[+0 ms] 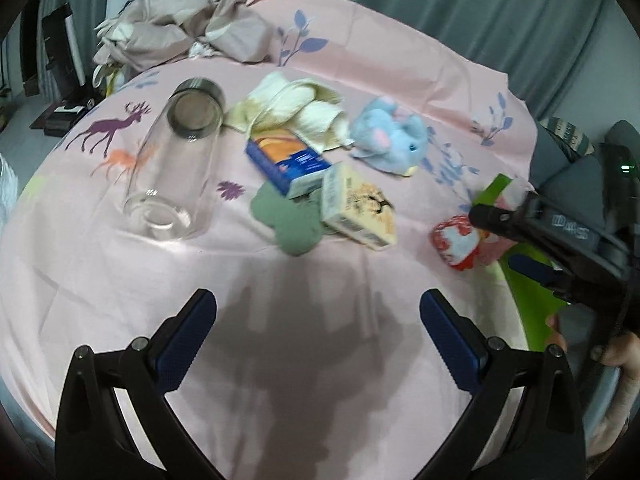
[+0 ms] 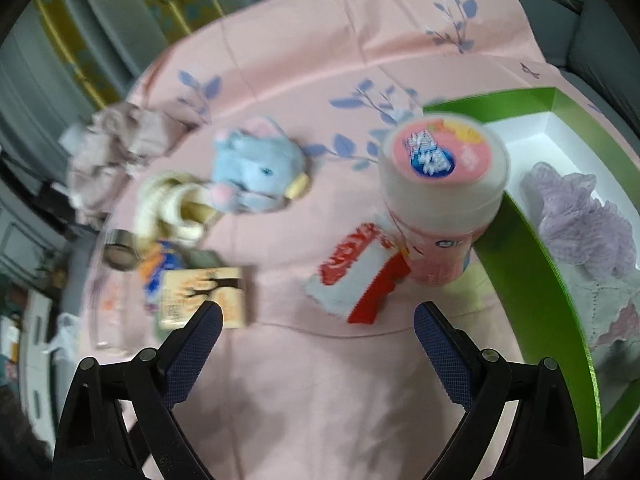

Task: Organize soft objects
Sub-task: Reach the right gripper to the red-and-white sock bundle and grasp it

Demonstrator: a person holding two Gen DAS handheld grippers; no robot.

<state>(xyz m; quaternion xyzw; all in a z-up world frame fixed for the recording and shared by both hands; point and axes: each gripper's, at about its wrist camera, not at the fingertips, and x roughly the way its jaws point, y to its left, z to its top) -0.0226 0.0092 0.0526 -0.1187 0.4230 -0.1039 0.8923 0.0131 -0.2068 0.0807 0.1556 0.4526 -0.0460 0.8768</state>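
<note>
On the pink tablecloth [image 1: 320,280] I count one blue plush toy [image 1: 390,136], one cream cloth [image 1: 296,104] bunched just behind it, and one green felt piece [image 1: 288,220] lying half under two small cartons: a blue-and-orange box [image 1: 288,160] and a beige box [image 1: 356,208]. One clear glass jar [image 1: 172,160] lies on its side to the left. One red-and-white packet [image 2: 356,276] lies against one pink bottle [image 2: 440,200] with a white cap, which stands just beside the green box [image 2: 532,264].

Inside the green box there is one lilac mesh sponge [image 2: 580,216] and some pale lace fabric [image 2: 608,312] below it; how many pieces of fabric I cannot tell. At the far edge of the table sits one heap of crumpled beige cloth [image 1: 188,24].

The left gripper [image 1: 318,328] hovers over bare tablecloth, its jaws wide apart and holding nothing. The right gripper [image 2: 318,336] is also spread wide and empty, near the packet.

The right view is blurred, so the print on the cartons is unreadable. The green box is cut off at the right edge of the picture.
</note>
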